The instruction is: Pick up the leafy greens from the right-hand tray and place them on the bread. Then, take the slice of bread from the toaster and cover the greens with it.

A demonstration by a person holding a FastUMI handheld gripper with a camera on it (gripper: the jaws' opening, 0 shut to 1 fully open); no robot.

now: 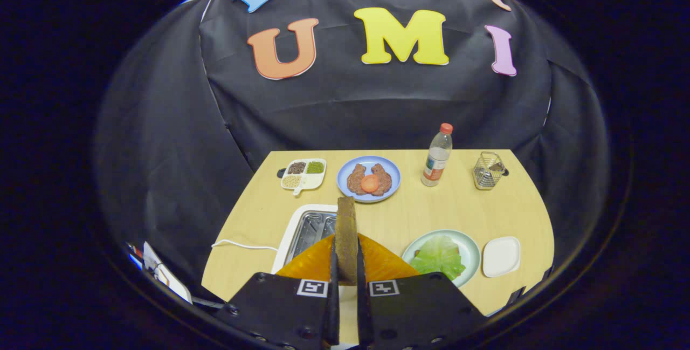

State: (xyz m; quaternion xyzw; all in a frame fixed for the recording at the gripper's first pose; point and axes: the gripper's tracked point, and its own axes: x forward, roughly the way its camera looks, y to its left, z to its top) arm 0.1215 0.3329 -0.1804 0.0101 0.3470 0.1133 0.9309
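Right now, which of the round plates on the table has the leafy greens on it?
The pale green plate just ahead of the fingers, beside the small white dish. The blue plate farther back holds brown pieces and a tomato slice. The fingers clamp a bread slice.

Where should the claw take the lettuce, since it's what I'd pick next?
Probably by the crinkled near edge of the lettuce, coming down from above: the leaf lies flat on the green plate, so only a raised ruffle offers a pinch. The claw is shut on the bread slice, so that must be set down first.

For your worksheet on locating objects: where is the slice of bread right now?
In the gripper view the slice of bread stands edge-on, clamped between the claw's fingers, above the toaster and left of the lettuce plate.
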